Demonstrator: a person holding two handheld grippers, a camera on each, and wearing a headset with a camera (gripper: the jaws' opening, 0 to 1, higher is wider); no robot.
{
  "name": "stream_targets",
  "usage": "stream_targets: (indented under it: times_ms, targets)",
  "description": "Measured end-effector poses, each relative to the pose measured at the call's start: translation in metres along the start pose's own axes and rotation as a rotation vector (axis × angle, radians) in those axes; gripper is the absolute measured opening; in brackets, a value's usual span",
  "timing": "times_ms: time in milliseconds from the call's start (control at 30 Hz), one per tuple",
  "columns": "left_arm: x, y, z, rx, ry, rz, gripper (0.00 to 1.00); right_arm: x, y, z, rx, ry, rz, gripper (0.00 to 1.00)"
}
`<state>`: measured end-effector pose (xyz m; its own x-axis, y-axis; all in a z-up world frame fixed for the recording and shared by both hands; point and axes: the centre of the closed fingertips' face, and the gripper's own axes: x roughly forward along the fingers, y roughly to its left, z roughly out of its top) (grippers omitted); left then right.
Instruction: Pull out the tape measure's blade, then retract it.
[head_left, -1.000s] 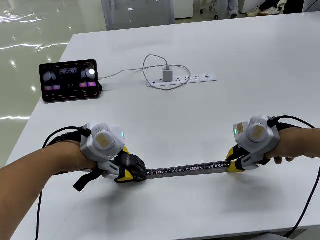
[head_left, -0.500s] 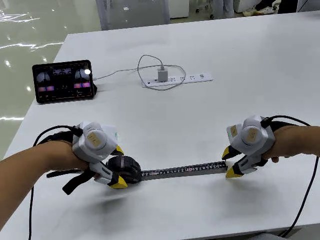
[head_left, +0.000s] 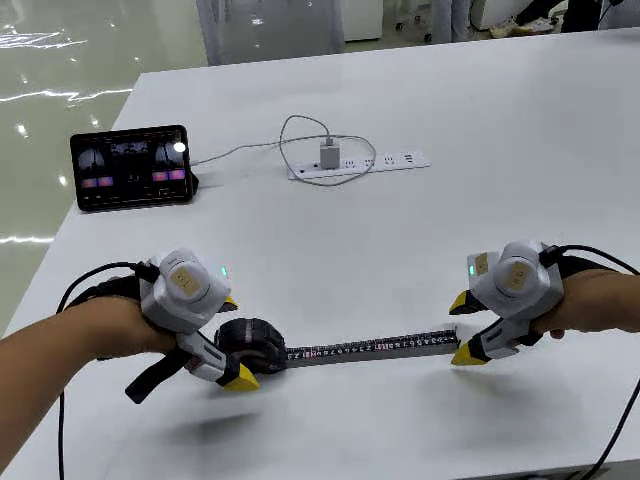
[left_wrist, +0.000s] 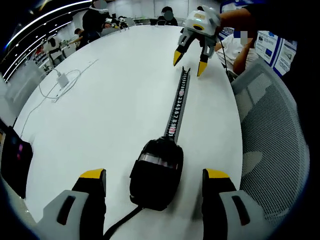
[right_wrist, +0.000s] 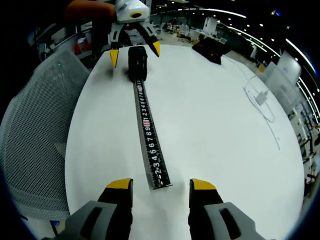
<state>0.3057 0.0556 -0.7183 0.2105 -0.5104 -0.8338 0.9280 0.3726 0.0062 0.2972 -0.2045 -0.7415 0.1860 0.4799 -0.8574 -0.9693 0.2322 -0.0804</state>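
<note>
The blade (head_left: 370, 348) lies drawn out flat on the table (head_left: 400, 200), running from the mouth of the tape measure case (head_left: 252, 345) toward the person's right. The pull-out step appears complete; retraction remains to be done.

The left gripper (head_left: 233, 340) is spread wide, one jaw on each side of the case. The left gripper view shows clear table between each jaw and the case (left_wrist: 156, 172), so it holds nothing.

The right gripper (head_left: 461, 329) stands at the blade's far end from the case. Its jaws are also apart. In the right gripper view the blade's tip (right_wrist: 161, 184) lies between them, touching neither.

The next move probably calls for the left gripper to close on the case and steady it. The blade stays out with nothing holding it, so a lock or friction likely needs overcoming. Whether a lock is set cannot be determined.
</note>
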Motion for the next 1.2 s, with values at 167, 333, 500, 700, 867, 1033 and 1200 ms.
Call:
stream_targets:
  times_ms: [167, 333, 500, 700, 867, 1033, 1200]
  targets:
    - [-0.003, 0.000, 0.001, -0.095, -0.049, 0.027, 0.83, -0.002, -0.003, -0.003, 0.066, -0.025, -0.037, 0.48]
    - [-0.006, 0.003, 0.001, -0.170, -0.103, 0.061, 0.90, -0.007, -0.003, -0.005, 0.128, -0.062, -0.070, 0.52]
    - [-0.010, 0.010, -0.007, -0.210, -0.131, 0.133, 0.99, -0.015, -0.006, -0.003, 0.202, -0.128, -0.123, 0.55]
    - [-0.018, 0.017, -0.008, -0.283, -0.214, 0.196, 0.99, -0.020, -0.003, -0.010, 0.265, -0.164, -0.155, 0.64]
    - [-0.032, 0.016, 0.001, -0.319, -0.344, 0.239, 0.99, -0.027, -0.005, -0.015, 0.324, -0.202, -0.192, 0.69]
    - [-0.033, 0.012, -0.019, -0.372, -0.316, 0.272, 0.99, -0.034, -0.003, -0.018, 0.357, -0.239, -0.212, 0.76]
    - [-0.038, 0.014, -0.040, -0.381, -0.299, 0.350, 0.99, -0.036, 0.001, -0.025, 0.381, -0.245, -0.224, 0.79]
